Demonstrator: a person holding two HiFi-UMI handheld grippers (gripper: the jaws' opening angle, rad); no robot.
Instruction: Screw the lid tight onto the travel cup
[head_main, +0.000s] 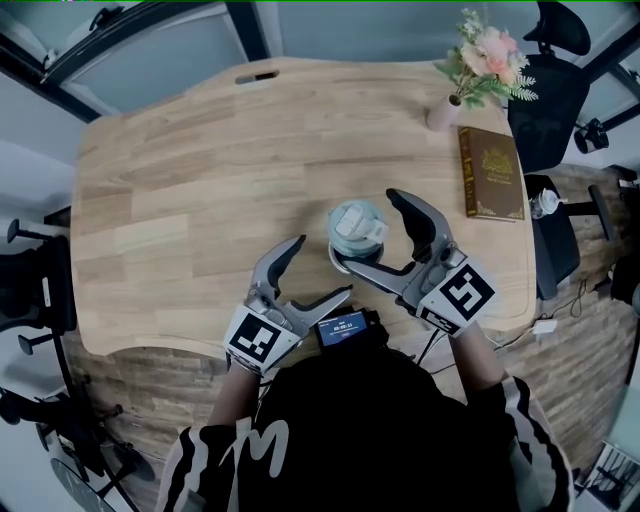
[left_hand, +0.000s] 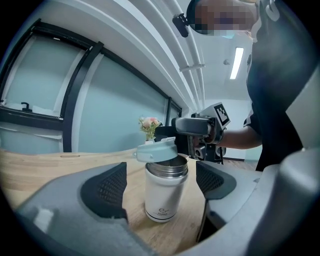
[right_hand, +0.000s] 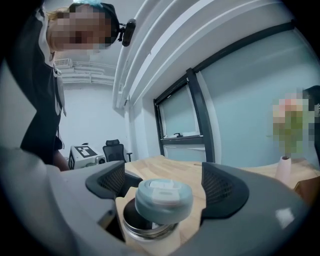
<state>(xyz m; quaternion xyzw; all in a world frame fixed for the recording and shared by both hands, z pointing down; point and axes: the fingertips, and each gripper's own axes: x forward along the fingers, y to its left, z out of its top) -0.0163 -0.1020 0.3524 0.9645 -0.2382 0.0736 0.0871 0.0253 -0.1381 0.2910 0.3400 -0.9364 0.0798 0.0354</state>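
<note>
The travel cup (left_hand: 161, 197) stands mid-frame between the spread jaws of the left gripper (head_main: 325, 265) and the right gripper (right_hand: 165, 184), untouched. Its lid (left_hand: 156, 150) sits tilted. The right gripper view cuts off the cup's base.

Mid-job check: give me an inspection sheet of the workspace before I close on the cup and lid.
Surface: pale wooden table.
Job's things: white steel-rimmed travel cup stands upright; pale blue round lid rests tilted on its rim, not screwed on.
Clutter: brown hardback book and pink vase of flowers at the far right corner.
Grippers: left gripper open, cup ahead of its jaws, untouched; right gripper open, jaws either side of the lid, not touching.
Cables: white plug with thin cable on the floor, right.
Surroundings: black office chair, glass walls.
</note>
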